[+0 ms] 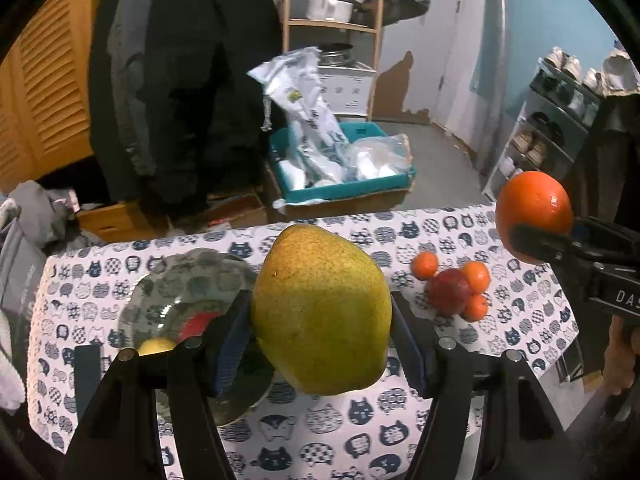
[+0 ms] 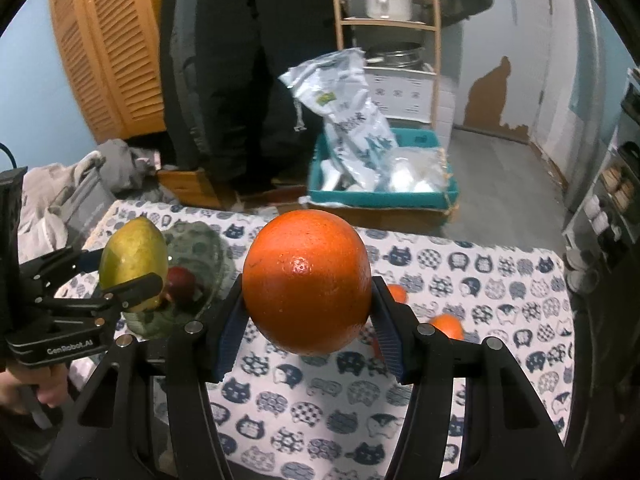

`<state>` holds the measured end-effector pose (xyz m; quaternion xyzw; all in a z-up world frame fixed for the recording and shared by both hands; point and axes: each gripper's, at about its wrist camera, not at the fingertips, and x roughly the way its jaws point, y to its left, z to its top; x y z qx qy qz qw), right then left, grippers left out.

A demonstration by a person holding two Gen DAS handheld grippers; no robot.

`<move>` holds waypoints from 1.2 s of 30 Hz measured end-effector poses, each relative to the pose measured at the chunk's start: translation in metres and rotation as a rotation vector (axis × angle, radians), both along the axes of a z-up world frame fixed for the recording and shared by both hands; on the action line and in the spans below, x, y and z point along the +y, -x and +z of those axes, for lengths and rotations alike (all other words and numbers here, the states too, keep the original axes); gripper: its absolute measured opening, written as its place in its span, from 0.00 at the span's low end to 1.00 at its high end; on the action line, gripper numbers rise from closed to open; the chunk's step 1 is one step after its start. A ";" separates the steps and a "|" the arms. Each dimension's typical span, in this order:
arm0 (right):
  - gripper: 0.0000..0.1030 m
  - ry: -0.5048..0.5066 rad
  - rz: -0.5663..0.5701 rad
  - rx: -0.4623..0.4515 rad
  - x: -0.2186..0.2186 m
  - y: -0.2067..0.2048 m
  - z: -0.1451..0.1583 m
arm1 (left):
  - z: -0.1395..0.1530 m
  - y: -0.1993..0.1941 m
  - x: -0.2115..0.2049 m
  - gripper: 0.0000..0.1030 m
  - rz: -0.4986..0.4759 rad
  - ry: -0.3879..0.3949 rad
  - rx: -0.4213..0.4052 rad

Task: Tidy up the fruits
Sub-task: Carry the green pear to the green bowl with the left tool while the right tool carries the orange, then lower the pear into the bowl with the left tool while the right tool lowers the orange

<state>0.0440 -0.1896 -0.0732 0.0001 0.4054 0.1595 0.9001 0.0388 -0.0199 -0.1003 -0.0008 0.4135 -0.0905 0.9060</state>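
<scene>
Gripping a large yellow-green pear [image 1: 322, 312] between the ribbed blue pads [image 1: 234, 340] of the black left gripper [image 1: 320, 344], lifted clear of the cat-print tablecloth [image 1: 320, 432] and hanging above its near-left part, partly over the near rim of a clear glass bowl [image 1: 188, 280]. Lying inside that bowl, a small yellow fruit [image 1: 156, 346] and a red fruit [image 1: 198, 322], both half hidden behind the left finger. Clenching a big round orange [image 2: 308, 280] between the pads [image 2: 388, 332] of the black right gripper [image 2: 308, 340], raised above the middle of the cloth; from the left wrist view, showing that same orange at the right edge of the table, off the cloth. Resting on the right part of the cloth, toward the far edge, a dark red apple-like fruit [image 1: 450, 290] with three small tangerines [image 1: 425, 265] touching or just beside it, one behind-left, one behind-right, one in front-right. Standing beyond the far edge on the floor, a teal plastic bin [image 1: 352, 190] holding white printed plastic bags [image 1: 308, 120]. Farther back, hanging a dark coat [image 1: 180, 80] before louvred wooden doors [image 1: 48, 92], and rising behind the bin a wooden shelf unit [image 1: 332, 24] carrying a steel pot [image 1: 330, 7].
</scene>
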 end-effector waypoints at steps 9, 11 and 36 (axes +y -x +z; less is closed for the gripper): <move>0.56 -0.010 0.072 0.025 0.048 -0.020 -0.004 | -0.007 0.001 0.047 0.66 0.085 0.010 0.018; 0.56 -0.009 0.087 0.029 0.060 -0.023 -0.005 | -0.009 0.001 0.056 0.66 0.104 0.010 0.020; 0.56 0.020 0.217 0.177 0.199 -0.095 -0.075 | -0.074 -0.043 0.168 0.66 0.289 -0.048 0.140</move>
